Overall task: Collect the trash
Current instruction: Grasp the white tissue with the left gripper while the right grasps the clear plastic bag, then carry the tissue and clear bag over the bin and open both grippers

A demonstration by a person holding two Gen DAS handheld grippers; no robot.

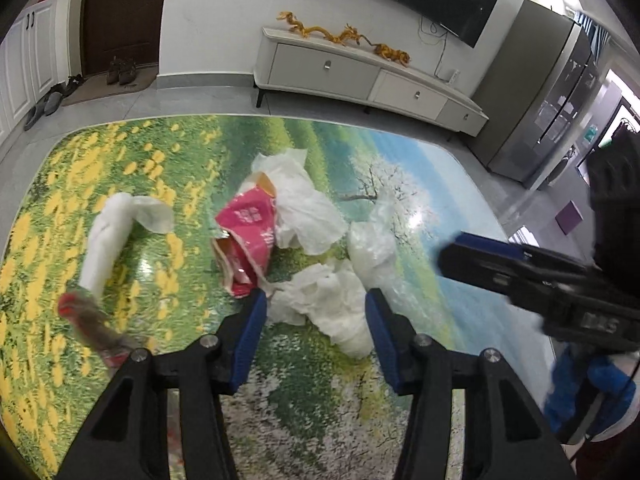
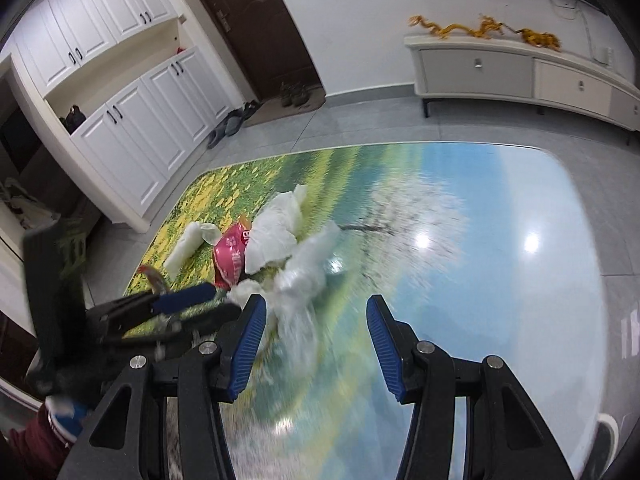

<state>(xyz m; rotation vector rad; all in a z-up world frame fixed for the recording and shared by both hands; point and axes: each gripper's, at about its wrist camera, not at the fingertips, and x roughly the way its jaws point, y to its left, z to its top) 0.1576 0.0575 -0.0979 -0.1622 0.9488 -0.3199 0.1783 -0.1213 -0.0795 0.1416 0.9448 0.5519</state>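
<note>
Only white characters, pink wrapper unreadable

The table top is glossy and smooth, printed with a meadow scene, and mirrors two ceiling lights. At its middle lies a crumpled pink wrapper of shiny plastic film. Beside the wrapper, soft matt tissue paper lies wrinkled, and a thin translucent plastic bag catches the light. The left gripper and the right gripper have matt black plastic frames, ribbed blue pads and polished metal pins. Beyond the table, the floor is smooth grey tile, the door is dark wood, and the cabinet doors are painted white.
</note>
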